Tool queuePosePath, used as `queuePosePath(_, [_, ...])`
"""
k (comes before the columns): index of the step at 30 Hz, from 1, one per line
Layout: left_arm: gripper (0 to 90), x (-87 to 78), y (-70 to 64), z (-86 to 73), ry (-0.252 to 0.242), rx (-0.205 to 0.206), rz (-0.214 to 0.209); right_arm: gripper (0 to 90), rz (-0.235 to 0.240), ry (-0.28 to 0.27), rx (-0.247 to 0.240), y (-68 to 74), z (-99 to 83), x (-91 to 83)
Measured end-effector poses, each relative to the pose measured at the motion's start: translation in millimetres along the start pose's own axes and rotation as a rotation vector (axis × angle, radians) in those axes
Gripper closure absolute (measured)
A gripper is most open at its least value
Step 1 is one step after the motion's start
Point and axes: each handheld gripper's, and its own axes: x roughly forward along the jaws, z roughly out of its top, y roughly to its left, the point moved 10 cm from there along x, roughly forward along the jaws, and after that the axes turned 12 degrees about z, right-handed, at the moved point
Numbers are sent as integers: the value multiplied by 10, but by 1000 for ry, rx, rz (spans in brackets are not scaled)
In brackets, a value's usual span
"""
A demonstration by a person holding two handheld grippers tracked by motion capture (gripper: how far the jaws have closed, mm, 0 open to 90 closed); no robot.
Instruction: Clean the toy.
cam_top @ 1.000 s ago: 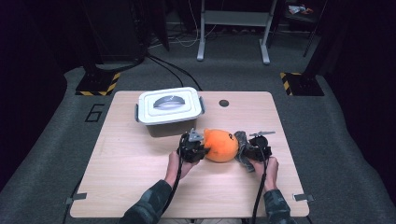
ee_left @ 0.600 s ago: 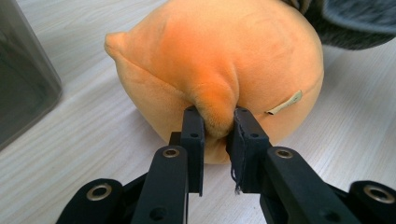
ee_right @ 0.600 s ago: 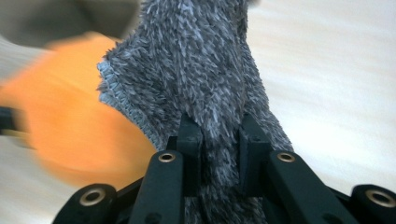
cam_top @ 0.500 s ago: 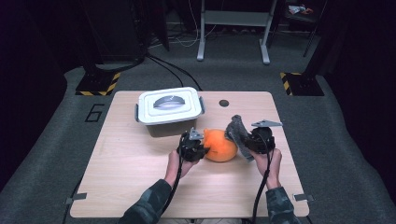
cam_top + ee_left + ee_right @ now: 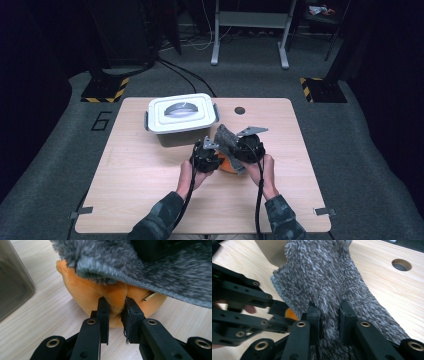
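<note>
2 soft pieces meet near the table's [image 5: 125,200] middle: an orange plush toy [image 5: 100,293] resting on the wood, with a grey furry cover [image 5: 329,282] draped over its top. The left gripper [image 5: 115,311] pinches a fold of the toy, the right gripper [image 5: 329,315] clamps the cover, and a lidded white box [image 5: 181,117] stands just behind.

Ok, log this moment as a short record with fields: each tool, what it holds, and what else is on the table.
left tool: shut on a fold of the orange plush, which rests on the table
right tool: shut on the grey fuzzy cover, lifted and draped over the plush
plush state: partly under the cover
other item: lidded white box, behind the tools
table feature: round hole near the far edge
</note>
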Motion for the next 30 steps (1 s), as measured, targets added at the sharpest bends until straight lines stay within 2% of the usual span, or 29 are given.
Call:
queuePosePath(2, [768,2,1,2,-3,-4,-7,747,-7,4,-12,-33,-9,-2])
queuePosePath(3, [768,3,-1,3,-4,-4,-8,748,-21,-1,6,-49,-14,-18])
queuePosePath(7, [768,5,-15,6,-3,11,-8,749,-40,-11,19,-170,-76,-106])
queuePosePath(14, [768,15,-9,4,-5,-2,-10,747,-105,-15,81,-454,-261,-264])
queuePosePath(18, [768,17,-9,2,-3,1,-11,747,-128,-7,144,-611,-414,-308])
queuePosePath(22, [768,20,-2,1,-5,1,-8,747,-139,17,195,-727,-571,-299])
queuePosePath(24, [768,23,-3,-1,-5,0,-11,747,-141,24,203,-764,-612,-291])
queuePosePath(25, [768,24,-2,-1,-6,-1,-10,747,-142,34,227,-828,-691,-266])
queuePosePath(28, [768,25,4,-7,-5,-1,-8,748,-143,58,255,-899,-818,-206])
queuePosePath(30, [768,26,6,-9,-6,-1,-10,748,-133,77,291,-924,-908,-152])
